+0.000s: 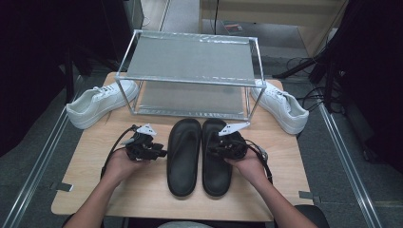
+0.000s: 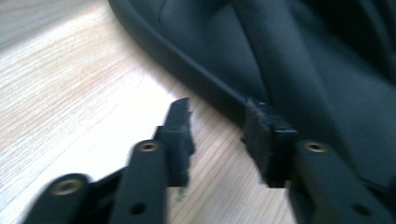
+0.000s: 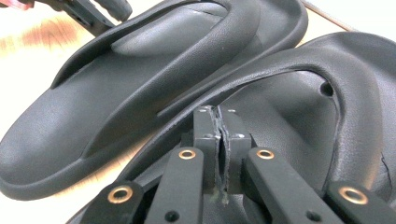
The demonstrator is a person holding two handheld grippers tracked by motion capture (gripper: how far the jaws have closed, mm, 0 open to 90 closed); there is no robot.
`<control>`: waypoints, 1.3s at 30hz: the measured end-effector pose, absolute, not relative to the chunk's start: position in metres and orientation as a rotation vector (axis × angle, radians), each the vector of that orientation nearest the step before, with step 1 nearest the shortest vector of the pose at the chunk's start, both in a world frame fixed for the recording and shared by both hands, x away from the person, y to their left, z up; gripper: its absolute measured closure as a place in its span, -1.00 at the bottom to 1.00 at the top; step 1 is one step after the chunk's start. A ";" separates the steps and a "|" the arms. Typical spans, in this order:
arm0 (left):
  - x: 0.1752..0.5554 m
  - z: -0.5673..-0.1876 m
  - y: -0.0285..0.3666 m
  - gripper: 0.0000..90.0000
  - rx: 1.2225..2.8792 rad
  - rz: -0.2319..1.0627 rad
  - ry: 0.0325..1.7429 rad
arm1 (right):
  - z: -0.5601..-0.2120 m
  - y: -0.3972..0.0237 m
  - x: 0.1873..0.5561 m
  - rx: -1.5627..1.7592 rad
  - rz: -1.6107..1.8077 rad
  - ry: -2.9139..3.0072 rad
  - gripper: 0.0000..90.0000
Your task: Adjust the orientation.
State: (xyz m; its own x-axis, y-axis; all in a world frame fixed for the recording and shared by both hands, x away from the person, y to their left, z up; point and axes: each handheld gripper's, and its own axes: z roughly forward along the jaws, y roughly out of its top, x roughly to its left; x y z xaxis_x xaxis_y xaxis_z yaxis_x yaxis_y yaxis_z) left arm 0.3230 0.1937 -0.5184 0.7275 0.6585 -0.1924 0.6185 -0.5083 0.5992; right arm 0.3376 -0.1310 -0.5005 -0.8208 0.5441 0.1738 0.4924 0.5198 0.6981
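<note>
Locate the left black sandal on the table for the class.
In the high view the left black sandal lies at the table's middle, beside the right black sandal, just before the metal shoe rack.

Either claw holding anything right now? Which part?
Right claw is shut on the strap of the right black slipper. Left claw holds nothing: its jaws stand apart at the outer edge of the left black slipper, not pressing it.
</note>
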 end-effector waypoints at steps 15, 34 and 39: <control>0.318 -0.520 0.182 0.83 2.312 -0.004 0.901 | -0.503 -0.130 0.339 0.927 1.205 2.676 0.93; 0.307 -0.520 0.159 0.71 2.298 -0.121 0.839 | -0.502 -0.151 0.344 1.027 1.216 2.645 0.83; 0.306 -0.512 0.166 0.47 2.247 -0.064 0.852 | -0.501 -0.157 0.340 1.028 1.244 2.609 0.57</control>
State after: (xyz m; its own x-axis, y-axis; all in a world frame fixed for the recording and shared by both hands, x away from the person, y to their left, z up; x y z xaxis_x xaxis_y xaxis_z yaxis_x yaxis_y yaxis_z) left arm 0.3059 0.1660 -0.5119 0.7800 0.5589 -0.2814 0.5945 -0.5215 0.6121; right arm 0.3402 -0.1569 -0.5007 -0.7727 0.5995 0.2085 0.5395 0.4473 0.7134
